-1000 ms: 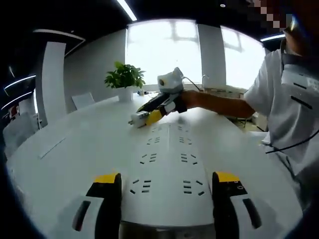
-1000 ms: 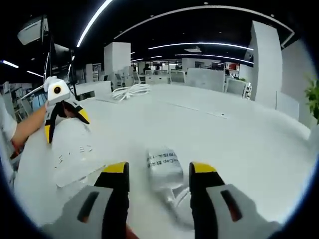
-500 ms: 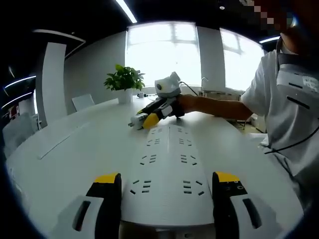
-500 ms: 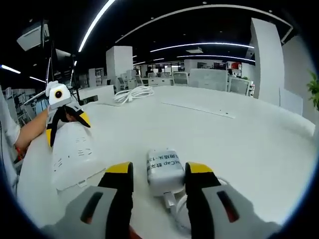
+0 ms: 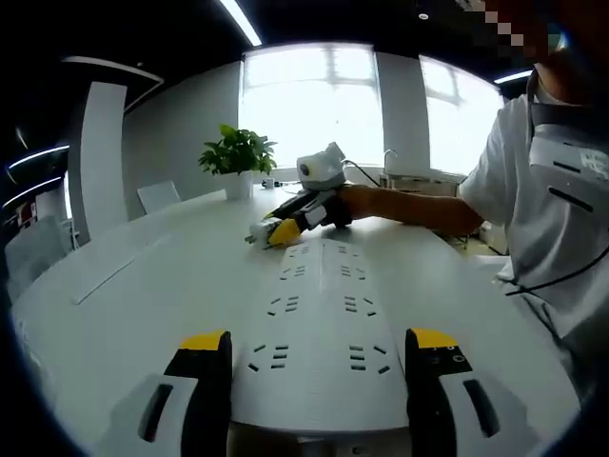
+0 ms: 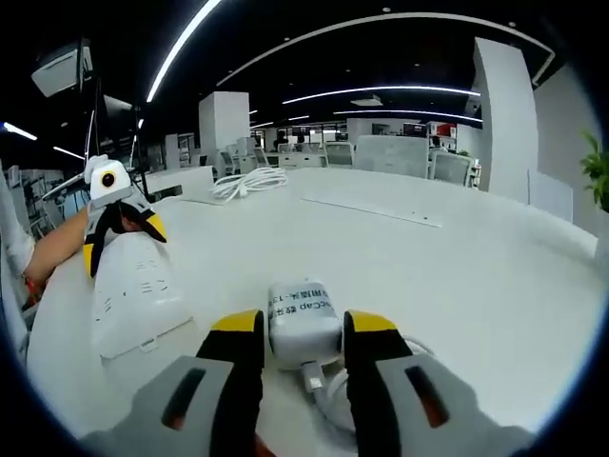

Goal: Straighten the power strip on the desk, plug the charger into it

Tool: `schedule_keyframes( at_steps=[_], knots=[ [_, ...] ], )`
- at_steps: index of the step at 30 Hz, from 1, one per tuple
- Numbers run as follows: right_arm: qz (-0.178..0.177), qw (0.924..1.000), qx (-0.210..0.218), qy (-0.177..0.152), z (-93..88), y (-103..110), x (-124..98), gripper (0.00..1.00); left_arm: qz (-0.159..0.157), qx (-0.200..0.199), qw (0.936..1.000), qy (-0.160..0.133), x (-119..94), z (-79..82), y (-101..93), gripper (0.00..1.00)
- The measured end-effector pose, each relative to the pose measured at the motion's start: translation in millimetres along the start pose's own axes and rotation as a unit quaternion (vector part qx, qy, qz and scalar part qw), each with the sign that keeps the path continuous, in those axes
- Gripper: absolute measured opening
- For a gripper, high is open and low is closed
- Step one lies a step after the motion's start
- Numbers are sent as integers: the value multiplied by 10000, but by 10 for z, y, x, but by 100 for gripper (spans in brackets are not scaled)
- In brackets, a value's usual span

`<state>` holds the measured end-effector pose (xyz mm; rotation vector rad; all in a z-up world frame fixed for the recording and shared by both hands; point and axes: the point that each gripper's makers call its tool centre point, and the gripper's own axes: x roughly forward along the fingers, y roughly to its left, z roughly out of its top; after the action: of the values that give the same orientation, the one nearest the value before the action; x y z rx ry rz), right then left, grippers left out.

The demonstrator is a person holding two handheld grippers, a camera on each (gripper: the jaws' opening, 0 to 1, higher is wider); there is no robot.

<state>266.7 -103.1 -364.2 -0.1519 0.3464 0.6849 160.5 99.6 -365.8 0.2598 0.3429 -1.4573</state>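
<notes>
A white power strip (image 5: 324, 314) lies lengthwise on the white desk (image 5: 133, 305). Its near end sits between the jaws of my left gripper (image 5: 319, 341), which is shut on it. In the right gripper view the strip (image 6: 138, 300) runs toward the left gripper (image 6: 124, 243), which holds its far end. My right gripper (image 6: 303, 326) is shut on a white charger (image 6: 304, 312) with a printed label, both jaws touching its sides. The charger's cable (image 6: 333, 405) trails beneath it. In the left gripper view the right gripper (image 5: 284, 227) is low on the desk just past the strip's far end, with the charger (image 5: 257, 231) at its tips.
A potted plant (image 5: 238, 152) stands at the desk's far end by the windows. A coiled white cable (image 6: 249, 178) lies farther along the desk. The person's arm and white shirt (image 5: 552, 190) are on the right. Office chairs and desks stand behind.
The right gripper's jaws have narrowed until they touch the charger's sides, and it has dropped lower to the desk. The left gripper still holds the strip as before.
</notes>
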Motion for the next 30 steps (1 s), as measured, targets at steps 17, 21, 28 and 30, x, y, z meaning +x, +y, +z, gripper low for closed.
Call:
schedule_keyframes(
  at_steps=[17, 21, 28, 30],
  knots=[
    [-37, 9998, -177, 85, -27, -12, 55, 33, -22, -11, 10000, -97, -7, 15, -4, 75],
    [-42, 10000, -22, -25, -1, -29, 38, 29, -22, -12, 9999, -101, -5, 15, -3, 75],
    [-71, 9999, -66, -73, 11, -44, 38, 29, -20, -13, 10000, -96, -1, 17, -2, 75],
    [-99, 9999, -49, -79, 12, -53, 39, 28, -18, -12, 10000, -90, 1, 17, -3, 75]
  ],
)
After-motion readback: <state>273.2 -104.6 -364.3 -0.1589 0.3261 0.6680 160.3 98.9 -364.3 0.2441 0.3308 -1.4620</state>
